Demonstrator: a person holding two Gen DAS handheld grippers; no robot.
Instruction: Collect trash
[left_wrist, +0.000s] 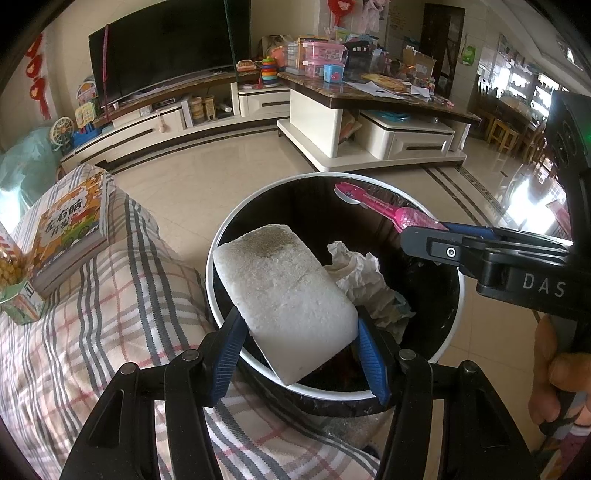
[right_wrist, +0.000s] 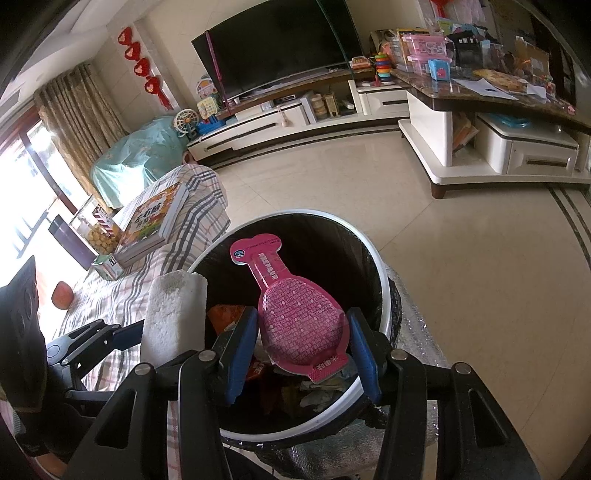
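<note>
The left gripper (left_wrist: 299, 332) reaches forward and angles downward, its blue-padded jaws closed against both sides of a white foam block (left_wrist: 284, 291). The right gripper (right_wrist: 303, 347) comes in from the right at about the same height, jaws pinching a pink plastic package (right_wrist: 295, 317). A bare hand (left_wrist: 561, 373) grips the right tool's handle.
</note>
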